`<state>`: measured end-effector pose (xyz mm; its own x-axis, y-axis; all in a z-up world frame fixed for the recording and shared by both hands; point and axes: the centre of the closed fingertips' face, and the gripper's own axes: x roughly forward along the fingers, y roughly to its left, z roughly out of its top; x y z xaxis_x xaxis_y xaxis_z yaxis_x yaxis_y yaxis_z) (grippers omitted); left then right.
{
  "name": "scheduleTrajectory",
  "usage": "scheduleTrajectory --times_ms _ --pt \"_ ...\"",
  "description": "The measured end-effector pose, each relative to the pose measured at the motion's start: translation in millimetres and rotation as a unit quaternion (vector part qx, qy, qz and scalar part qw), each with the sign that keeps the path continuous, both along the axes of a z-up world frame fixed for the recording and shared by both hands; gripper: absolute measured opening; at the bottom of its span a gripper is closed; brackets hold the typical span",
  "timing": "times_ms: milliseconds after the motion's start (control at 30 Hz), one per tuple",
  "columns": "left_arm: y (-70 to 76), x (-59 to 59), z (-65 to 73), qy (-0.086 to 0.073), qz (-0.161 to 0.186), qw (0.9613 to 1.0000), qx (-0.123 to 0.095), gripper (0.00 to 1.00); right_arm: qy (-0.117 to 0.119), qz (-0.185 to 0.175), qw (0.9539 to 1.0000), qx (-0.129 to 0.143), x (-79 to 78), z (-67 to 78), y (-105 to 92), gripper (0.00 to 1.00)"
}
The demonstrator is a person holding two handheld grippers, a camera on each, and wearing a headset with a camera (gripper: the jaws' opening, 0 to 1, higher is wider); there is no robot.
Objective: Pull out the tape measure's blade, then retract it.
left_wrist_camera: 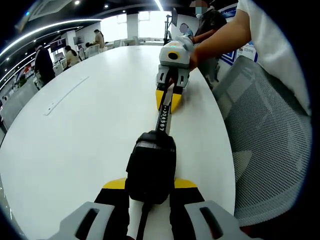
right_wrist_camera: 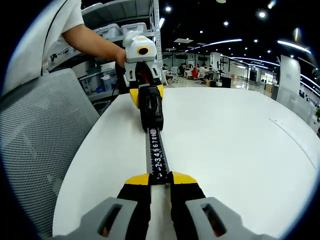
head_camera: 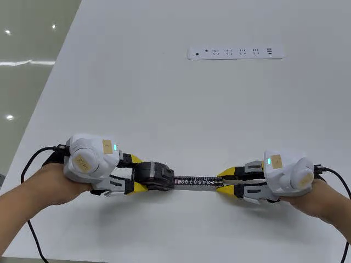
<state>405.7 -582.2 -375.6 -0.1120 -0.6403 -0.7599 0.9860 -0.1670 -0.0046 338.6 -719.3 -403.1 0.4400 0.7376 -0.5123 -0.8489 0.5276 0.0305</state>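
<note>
Left fingers (left_wrist_camera: 114, 185) clamp tape measure (left_wrist_camera: 151, 165); right fingers (right_wrist_camera: 138, 181) pinch blade (right_wrist_camera: 156, 150).

Head view: looked forward and down from above the near edge of the white table (head_camera: 164, 98), fairly near, with the power strip (head_camera: 236, 52) at the far side.
Left gripper view: sat low, close behind the tape measure (left_wrist_camera: 151, 167), and faced along the blade (left_wrist_camera: 165, 112) toward the right gripper (left_wrist_camera: 168, 98).
Right gripper view: sat low over the tabletop and faced the opposite way, toward the left gripper (right_wrist_camera: 146, 95).
The gripper views looked at each other. All three shared the blade, the case and the tabletop.
</note>
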Motion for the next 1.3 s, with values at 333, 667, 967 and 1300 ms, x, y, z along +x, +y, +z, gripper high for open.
scheduleTrajectory --times_ms 333,667,967,1300 --pt "0.1 0.2 -0.2 0.0 0.0 1.0 0.001 0.28 0.007 -0.004 0.9999 -0.011 -7.1 0.0 -16.5 0.12" --pt "-0.3 -0.1 -0.5 -0.002 -0.002 1.0 0.003 0.28 0.015 -0.012 0.9996 -0.02 -15.6 2.8 -32.9 0.12" --pt "-0.8 0.4 -1.1 -0.001 -0.001 1.0 0.004 0.28 0.021 -0.023 0.9991 -0.029 -21.9 3.8 -51.0 0.12" --pt "-1.6 -0.1 -0.9 -0.001 -0.003 1.0 0.003 0.28 0.03 -0.035 0.9982 -0.038 -31.3 2.1 -70.6 0.11"
